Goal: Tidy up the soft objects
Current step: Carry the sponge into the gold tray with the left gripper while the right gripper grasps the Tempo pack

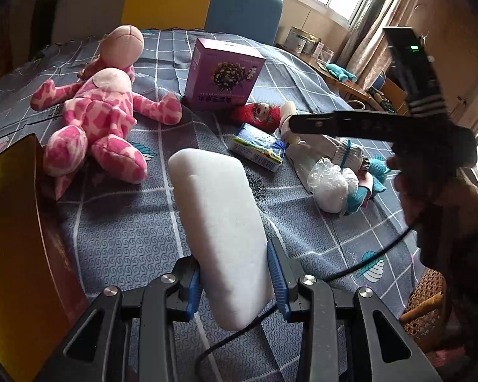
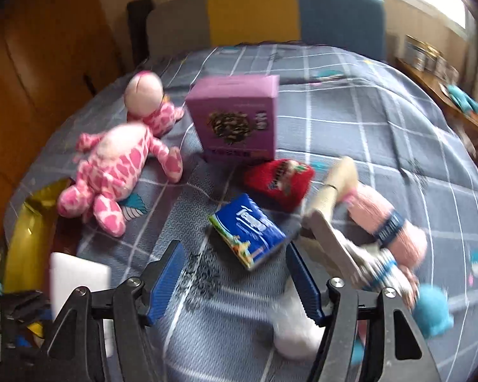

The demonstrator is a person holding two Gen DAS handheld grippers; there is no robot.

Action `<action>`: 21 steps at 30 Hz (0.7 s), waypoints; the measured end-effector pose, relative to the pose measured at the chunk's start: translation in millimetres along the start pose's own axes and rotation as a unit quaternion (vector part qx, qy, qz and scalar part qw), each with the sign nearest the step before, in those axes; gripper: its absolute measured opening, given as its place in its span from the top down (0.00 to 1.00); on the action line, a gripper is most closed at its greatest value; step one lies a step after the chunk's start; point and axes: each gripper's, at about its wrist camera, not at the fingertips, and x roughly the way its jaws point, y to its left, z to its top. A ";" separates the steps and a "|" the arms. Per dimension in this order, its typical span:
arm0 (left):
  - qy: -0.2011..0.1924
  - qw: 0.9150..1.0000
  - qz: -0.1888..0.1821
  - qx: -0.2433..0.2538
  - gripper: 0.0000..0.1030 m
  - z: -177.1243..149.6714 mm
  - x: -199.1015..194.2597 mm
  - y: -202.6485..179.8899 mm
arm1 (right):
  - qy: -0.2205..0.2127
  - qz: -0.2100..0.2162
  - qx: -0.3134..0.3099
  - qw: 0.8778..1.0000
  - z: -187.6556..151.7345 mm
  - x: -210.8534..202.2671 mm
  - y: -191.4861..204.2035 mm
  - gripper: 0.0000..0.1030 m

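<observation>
My left gripper (image 1: pixel 235 273) is shut on a white foam block (image 1: pixel 216 216), which sticks out forward above the bedspread. Its blue pads (image 1: pixel 278 283) press the block's two sides. In the right wrist view my right gripper (image 2: pixel 235 283) stands open with only bedspread between its pads. A blue tissue pack (image 2: pixel 248 232) lies just beyond them. To its right is a pile of white gloves (image 2: pixel 334 238), pink yarn (image 2: pixel 388 219) and a teal knit piece (image 2: pixel 433 312). A pink spotted plush toy (image 1: pixel 98 117) lies at the left. The right wrist view is blurred.
A purple carton (image 1: pixel 221 74) stands upright mid-bed with a red fuzzy sock (image 1: pixel 258 113) in front of it. A gold-lined box (image 1: pixel 12 222) sits at the left edge. One finger (image 1: pixel 350 124) of the right gripper crosses the right side, over a bagged white bundle (image 1: pixel 331 184). A wicker chair (image 1: pixel 427 305) is at the right.
</observation>
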 end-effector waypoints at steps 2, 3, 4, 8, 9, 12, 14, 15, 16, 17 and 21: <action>-0.005 1.000 -0.001 -0.003 0.81 0.6 -7.3 3.6 | 0.028 -0.009 -0.028 0.999 10.3 25.5 3.4 0.35; -0.005 1.000 -0.002 -0.002 0.82 1.4 -9.3 5.1 | 0.046 -0.003 -0.041 0.998 13.6 37.8 3.4 0.35; -0.005 1.000 -0.001 -0.004 0.82 2.0 -11.6 7.4 | 0.061 -0.003 -0.049 0.997 16.7 49.0 2.6 0.34; -0.006 1.000 0.001 -0.013 0.82 2.5 -12.9 14.8 | 0.105 -0.015 -0.067 0.992 22.4 84.5 -2.9 0.33; -0.004 1.000 0.000 -0.016 0.82 2.0 -11.5 15.9 | 0.107 -0.023 -0.074 0.991 22.8 89.2 -3.0 0.32; 0.000 1.000 0.000 -0.011 0.83 0.8 -8.2 14.6 | 0.116 -0.023 -0.069 0.991 19.9 96.0 -4.8 0.38; 0.000 1.000 -0.003 -0.012 0.83 0.9 -7.8 13.3 | 0.111 -0.021 -0.067 0.991 16.3 92.3 -4.2 0.41; -0.002 1.000 -0.005 -0.012 0.83 0.9 -8.8 13.5 | 0.108 -0.023 -0.066 0.992 13.7 88.8 -3.6 0.42; -0.005 1.000 -0.005 -0.014 0.83 1.2 -10.3 13.9 | 0.103 -0.028 -0.068 0.992 10.7 84.4 -2.1 0.43; -0.006 1.000 -0.006 -0.016 0.83 1.1 -11.6 14.2 | 0.097 -0.032 -0.070 0.992 6.9 78.6 0.1 0.43; -0.020 1.000 -0.003 -0.018 0.83 0.7 -21.8 14.6 | 0.076 -0.025 -0.063 0.995 -9.5 52.2 12.0 0.43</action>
